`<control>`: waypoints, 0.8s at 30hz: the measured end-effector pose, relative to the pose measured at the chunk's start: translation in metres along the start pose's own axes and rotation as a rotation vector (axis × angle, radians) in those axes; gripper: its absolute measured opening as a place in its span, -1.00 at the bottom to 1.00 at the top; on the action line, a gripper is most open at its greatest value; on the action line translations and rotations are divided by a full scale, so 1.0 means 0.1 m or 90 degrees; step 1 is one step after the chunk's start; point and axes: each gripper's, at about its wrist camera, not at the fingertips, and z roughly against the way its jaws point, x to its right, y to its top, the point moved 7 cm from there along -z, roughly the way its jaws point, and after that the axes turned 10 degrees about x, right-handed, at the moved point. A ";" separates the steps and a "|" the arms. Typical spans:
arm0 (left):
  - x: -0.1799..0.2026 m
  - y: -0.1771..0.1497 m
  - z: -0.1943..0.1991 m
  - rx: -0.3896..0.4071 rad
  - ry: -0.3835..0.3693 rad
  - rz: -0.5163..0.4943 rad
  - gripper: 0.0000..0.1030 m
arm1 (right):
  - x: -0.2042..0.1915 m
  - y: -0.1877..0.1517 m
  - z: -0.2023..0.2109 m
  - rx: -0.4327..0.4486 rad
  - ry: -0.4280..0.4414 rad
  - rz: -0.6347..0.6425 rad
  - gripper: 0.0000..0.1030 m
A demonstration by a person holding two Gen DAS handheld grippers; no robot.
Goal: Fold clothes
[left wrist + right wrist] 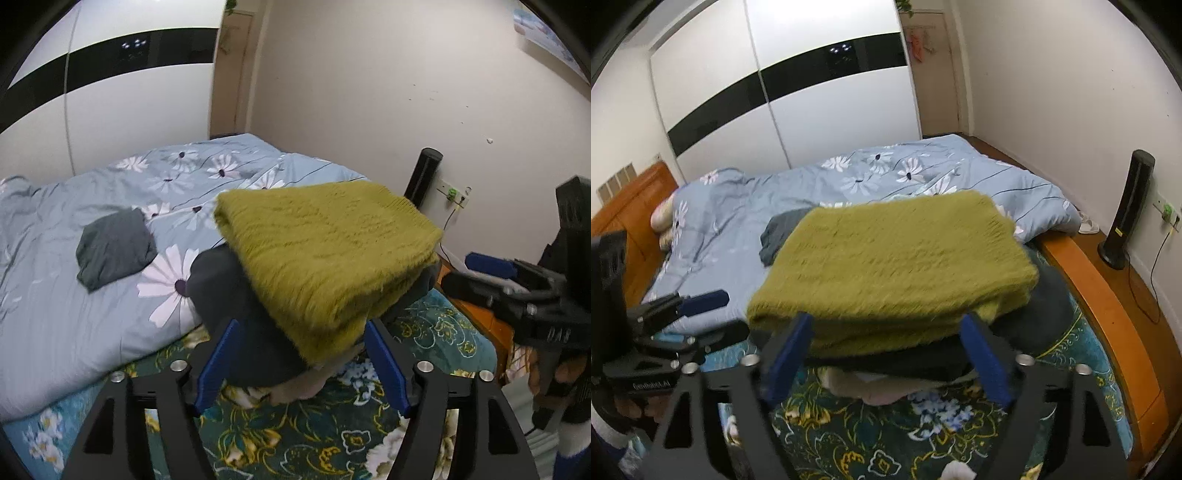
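Note:
A folded olive-green knit sweater (325, 251) lies on top of a stack of folded clothes: a dark grey garment (229, 295) under it and a pale pink one (299, 387) at the bottom. The stack rests on the dark floral sheet (295, 439). My left gripper (299, 354) is open, its blue fingers either side of the stack's near corner. My right gripper (886, 350) is open too, straddling the stack's (894, 266) near edge. Another folded grey garment (114, 251) lies on the blue duvet (74, 314).
The blue flowered duvet (849, 177) is bunched over the far half of the bed. A wooden bed frame (1108, 306) runs along the right. A black tower device (1126, 210) stands by the wall. A wardrobe (798, 96) is behind.

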 end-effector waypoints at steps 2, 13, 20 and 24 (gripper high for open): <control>-0.03 -0.06 0.05 0.001 0.005 0.008 0.56 | -0.07 -0.08 0.00 -0.003 -0.008 0.007 0.76; -0.07 -0.33 0.29 0.022 0.032 0.033 0.87 | -0.25 -0.30 0.12 0.039 -0.054 0.001 1.00; -0.13 -0.53 0.28 0.000 0.062 0.039 0.99 | -0.27 -0.30 0.26 0.086 -0.065 -0.028 1.00; -0.11 -0.61 0.28 -0.011 0.071 0.026 1.00 | -0.28 -0.31 0.29 0.100 -0.087 -0.029 1.00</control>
